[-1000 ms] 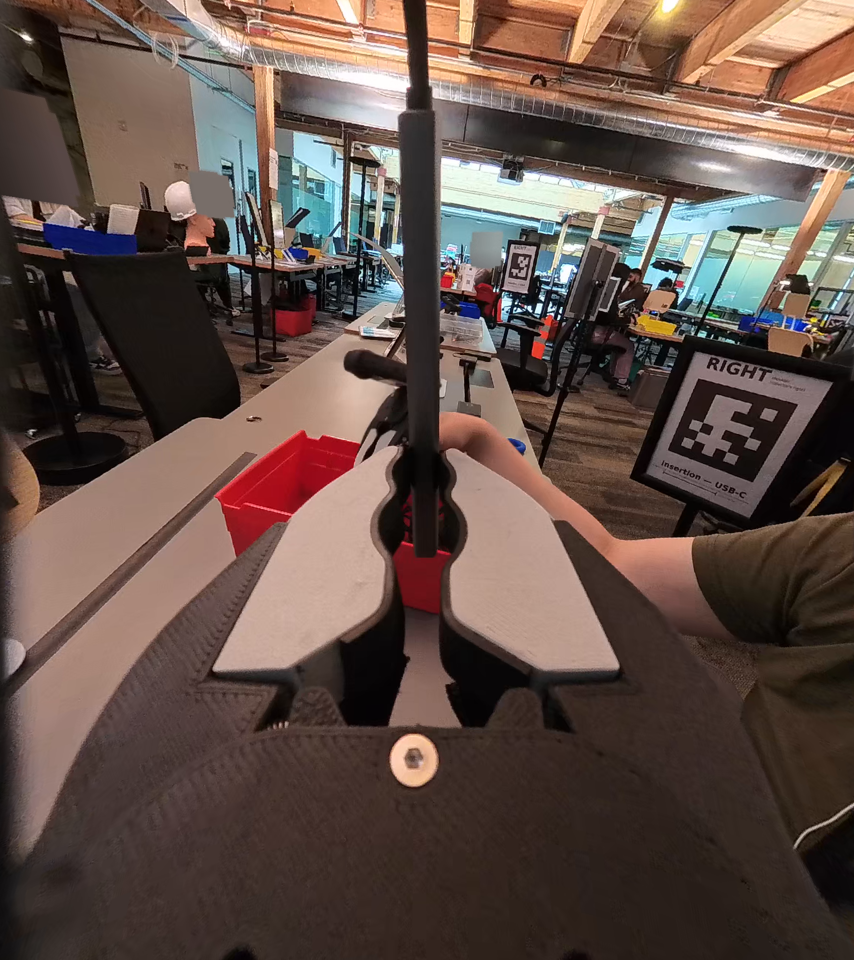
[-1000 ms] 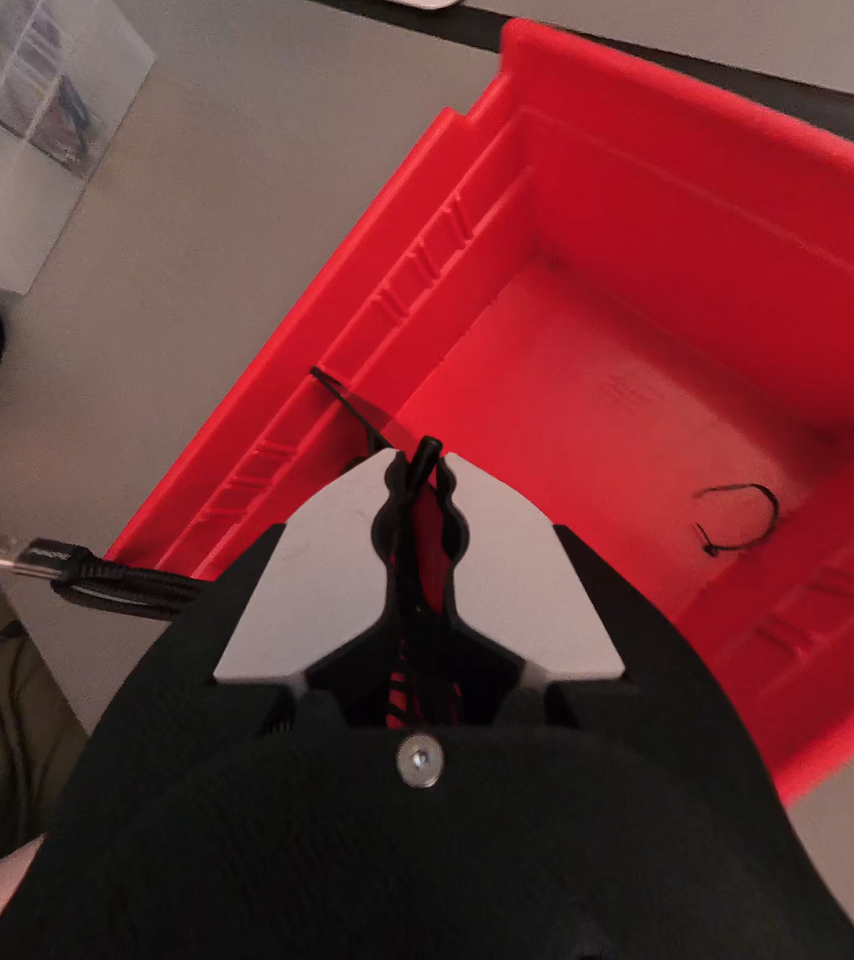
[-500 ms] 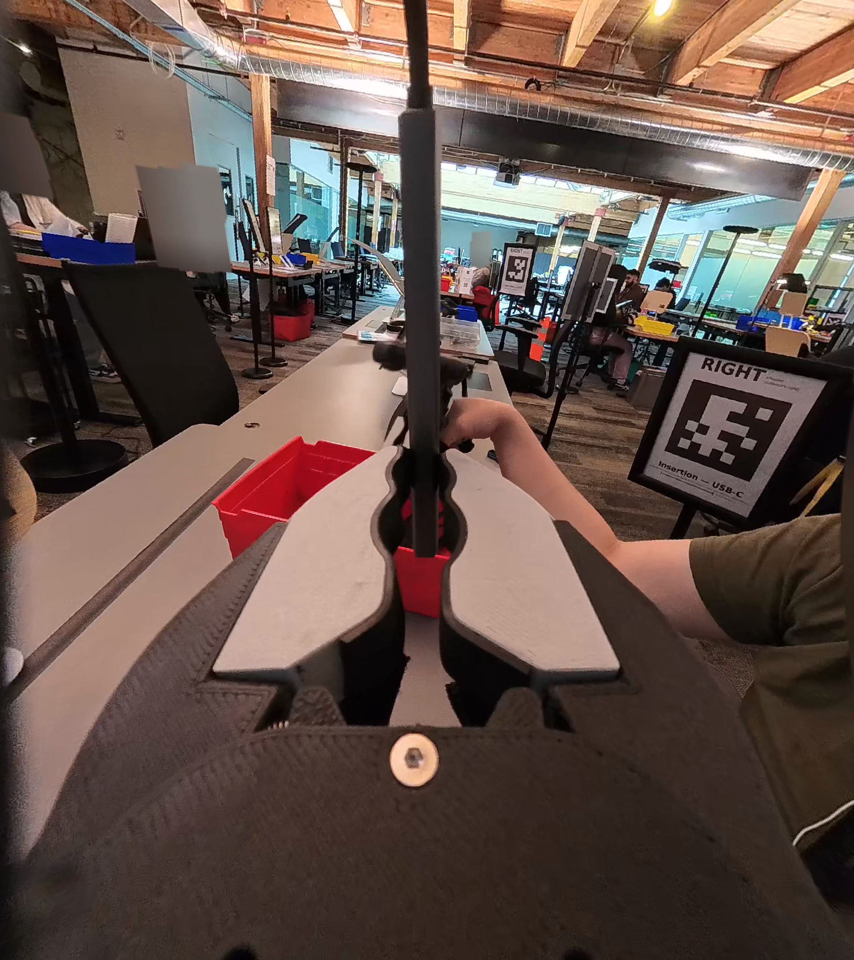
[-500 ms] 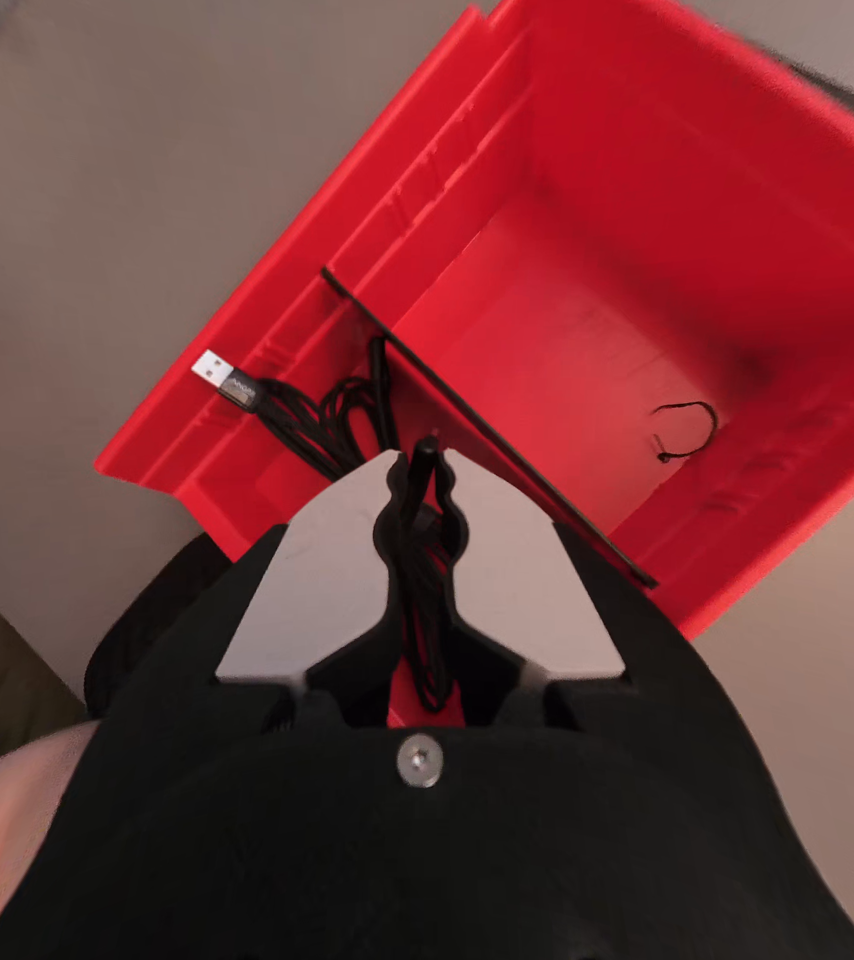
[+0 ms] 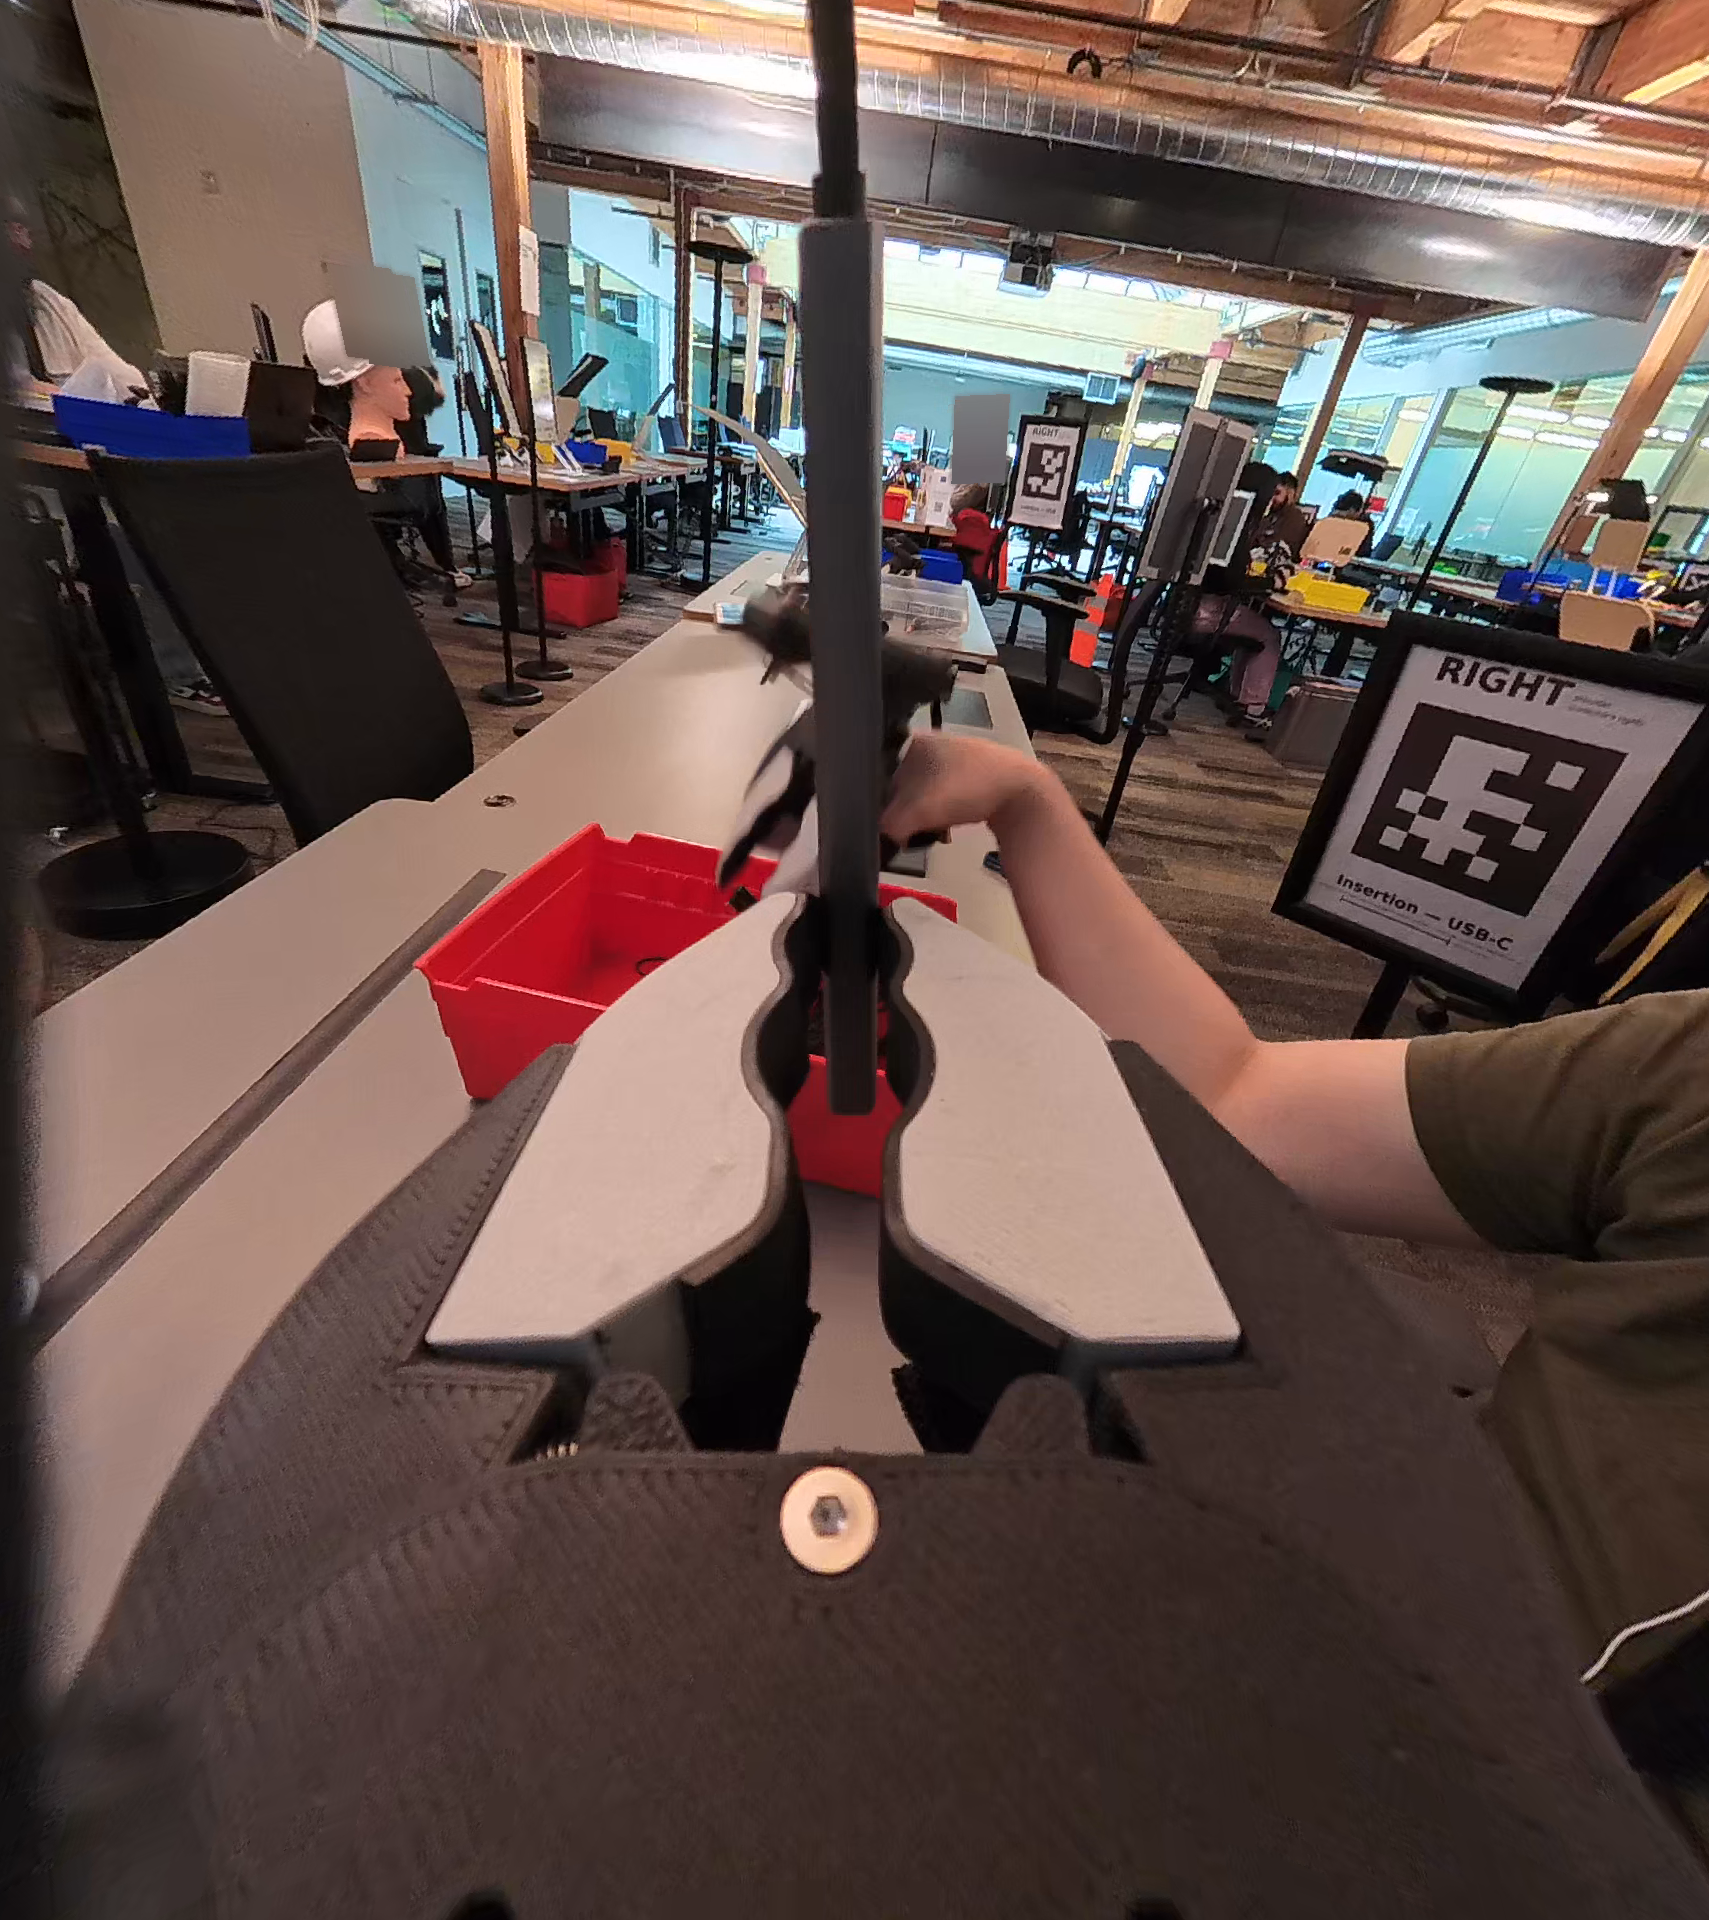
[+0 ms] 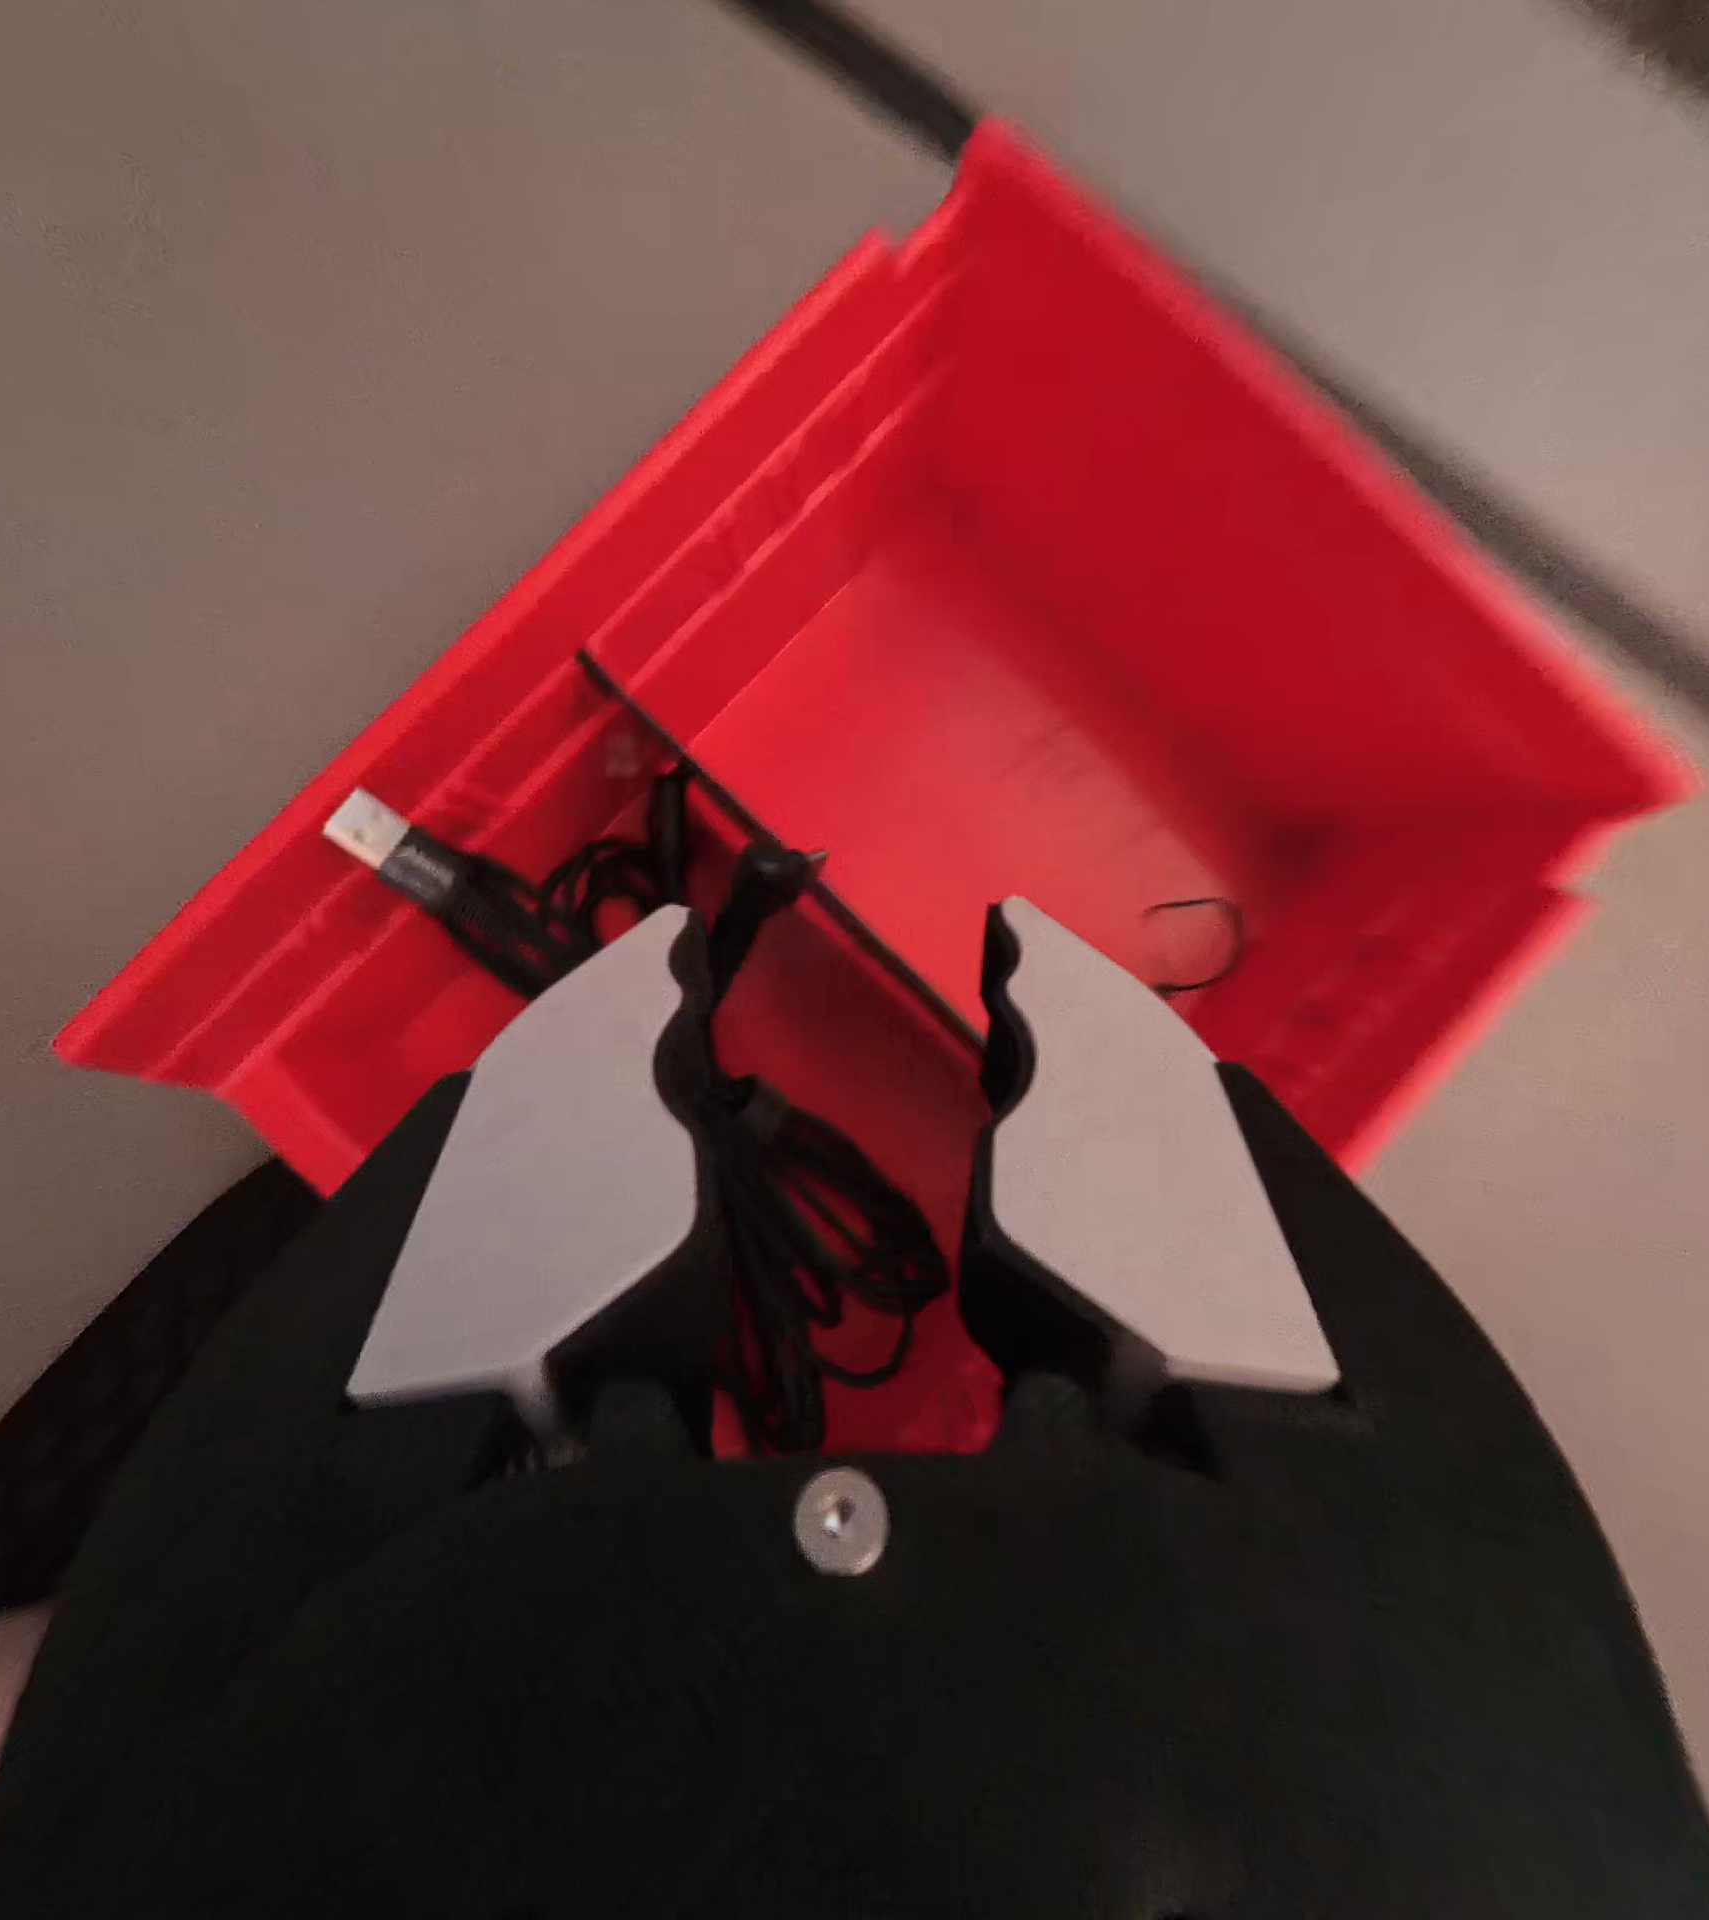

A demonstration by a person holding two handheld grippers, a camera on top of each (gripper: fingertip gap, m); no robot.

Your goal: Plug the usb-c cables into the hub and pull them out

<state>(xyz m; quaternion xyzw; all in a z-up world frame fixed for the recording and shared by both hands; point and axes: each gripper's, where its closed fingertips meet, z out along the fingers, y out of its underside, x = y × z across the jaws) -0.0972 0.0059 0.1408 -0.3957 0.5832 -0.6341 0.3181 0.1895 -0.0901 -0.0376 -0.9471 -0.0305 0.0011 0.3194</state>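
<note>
Left gripper point(image 5: 834, 925): in the middle of the left wrist view, its jaws are pressed together on a dark grey hub point(image 5: 842, 644). The hub stands straight up and runs off the top of the frame. It was held the same way a second ago.

Red bin point(image 6: 1120, 436): it sits on the grey tabletop point(image 6: 206, 312) and fills the middle of the right wrist view. A thin black divider point(image 6: 871, 935) cuts it in two.

Cable bundle point(image 6: 788, 1195): a coiled black cable lies in the small part of the bin, at the lower left. Its silver plug point(image 6: 367, 828) pokes over the left rim.

Right gripper point(image 6: 839, 920): its jaws are spread wide now, above the bundle. Half a second ago they were pinched shut on the cable.

What it means: the cable looks dropped back in the bin, though the view is blurry, so I can't tell if it still touches a jaw. This pull-out seems done.
</note>
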